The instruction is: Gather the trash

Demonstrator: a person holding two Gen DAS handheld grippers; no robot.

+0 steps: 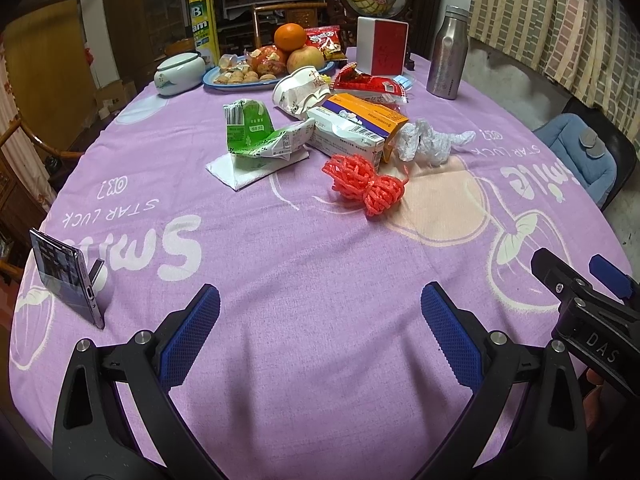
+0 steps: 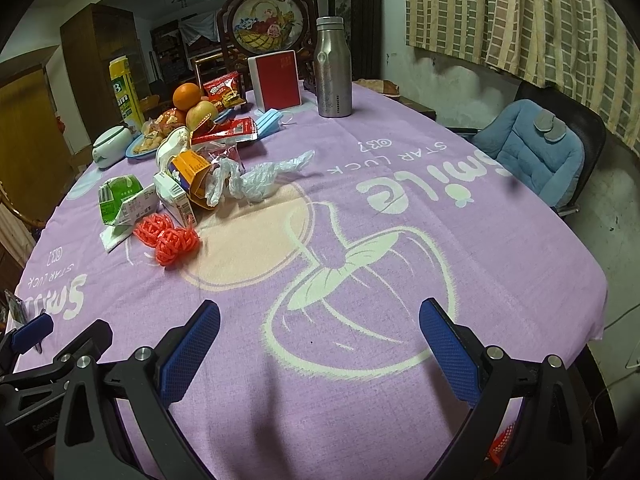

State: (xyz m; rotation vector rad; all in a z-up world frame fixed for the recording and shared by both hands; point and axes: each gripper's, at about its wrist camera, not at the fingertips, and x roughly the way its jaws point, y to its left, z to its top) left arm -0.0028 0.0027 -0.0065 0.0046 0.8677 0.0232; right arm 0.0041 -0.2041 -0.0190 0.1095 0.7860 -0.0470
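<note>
- My left gripper [image 1: 320, 332] hangs low over the purple tablecloth [image 1: 300, 264], near my edge of the table. Its blue fingers are spread wide with nothing between them.
- My right gripper [image 2: 320, 344] sits just beside it, spread wide and empty too.
- The trash pile is far ahead of both tools, not touching them: a red net ball [image 1: 366, 184], a crinkly plastic bag [image 1: 430, 140], a squashed green carton [image 1: 256, 132] on a white napkin [image 1: 240, 172], and an orange box [image 1: 366, 114].
- Only my left camera shows the whole phone [image 1: 66, 276] standing up.
- My right camera shows more of the blue chair cushion [image 2: 536, 152].
</note>
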